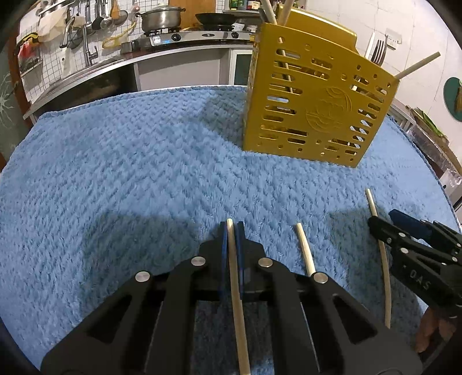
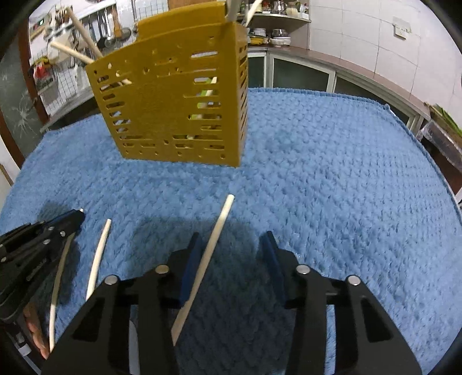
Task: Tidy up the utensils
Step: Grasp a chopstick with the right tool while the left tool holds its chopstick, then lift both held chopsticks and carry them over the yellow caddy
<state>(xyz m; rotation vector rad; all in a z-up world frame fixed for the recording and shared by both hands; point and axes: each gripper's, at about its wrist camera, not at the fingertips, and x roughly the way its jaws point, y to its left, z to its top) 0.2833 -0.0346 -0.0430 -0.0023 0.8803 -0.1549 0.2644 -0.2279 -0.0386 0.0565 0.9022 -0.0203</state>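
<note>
A yellow slotted utensil holder (image 1: 314, 106) (image 2: 173, 101) stands on the blue towel, with several chopsticks and a fork (image 1: 378, 52) sticking out of it. My left gripper (image 1: 231, 225) (image 2: 76, 215) is shut on a pale chopstick (image 1: 235, 282) (image 2: 57, 282) that runs back between its blue pads. A second chopstick (image 1: 304, 251) (image 2: 98, 256) lies loose on the towel just to its right. My right gripper (image 2: 232, 236) (image 1: 384, 220) is open around a third chopstick (image 2: 210, 253) (image 1: 385, 277). That chopstick lies close along the left pad, and the right pad stands well clear of it.
The blue towel (image 1: 130, 161) (image 2: 332, 173) covers the whole table. Behind it run a counter with a stove (image 1: 199, 36), a pot (image 1: 160, 18), a pan and a sink, plus hanging utensils. A person's fingers (image 1: 427, 331) show under the right gripper.
</note>
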